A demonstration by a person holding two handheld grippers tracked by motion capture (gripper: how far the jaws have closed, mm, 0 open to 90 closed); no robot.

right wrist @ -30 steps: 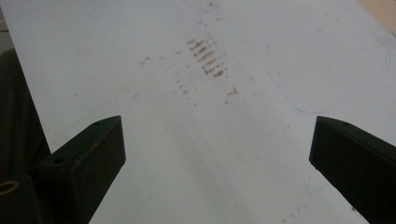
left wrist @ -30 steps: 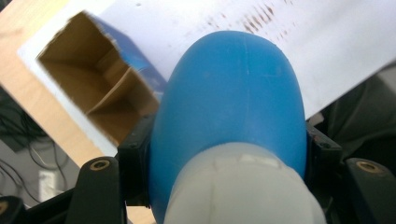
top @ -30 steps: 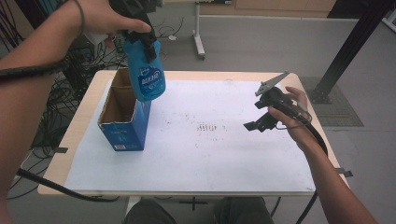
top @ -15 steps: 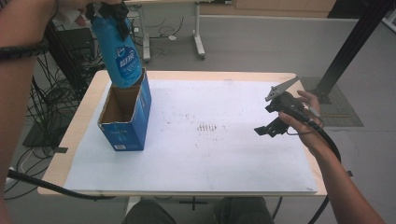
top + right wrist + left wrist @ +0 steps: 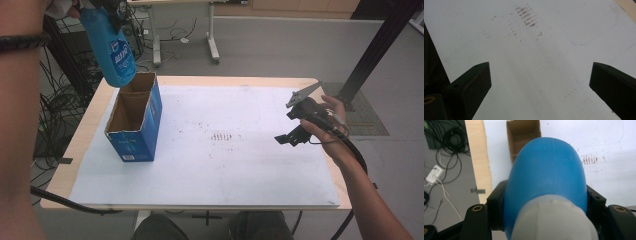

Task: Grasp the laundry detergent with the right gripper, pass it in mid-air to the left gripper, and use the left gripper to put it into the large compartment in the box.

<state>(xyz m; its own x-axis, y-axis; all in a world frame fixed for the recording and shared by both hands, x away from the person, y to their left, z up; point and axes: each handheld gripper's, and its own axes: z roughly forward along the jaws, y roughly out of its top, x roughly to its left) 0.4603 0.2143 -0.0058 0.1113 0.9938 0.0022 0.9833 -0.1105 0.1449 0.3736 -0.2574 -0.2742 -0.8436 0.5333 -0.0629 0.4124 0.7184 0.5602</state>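
Lifted since the earlier frame, one blue bottle (image 5: 112,47) is clamped in the left gripper (image 5: 544,202) above one open box (image 5: 134,120), its long axis near upright, base down. At right, the right gripper (image 5: 295,125) is held wide open, empty, over the table (image 5: 225,180).

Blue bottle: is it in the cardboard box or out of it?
Out. The blue bottle hangs in the air above the far end of the open box, clamped in the left tool; the box interior looks empty.
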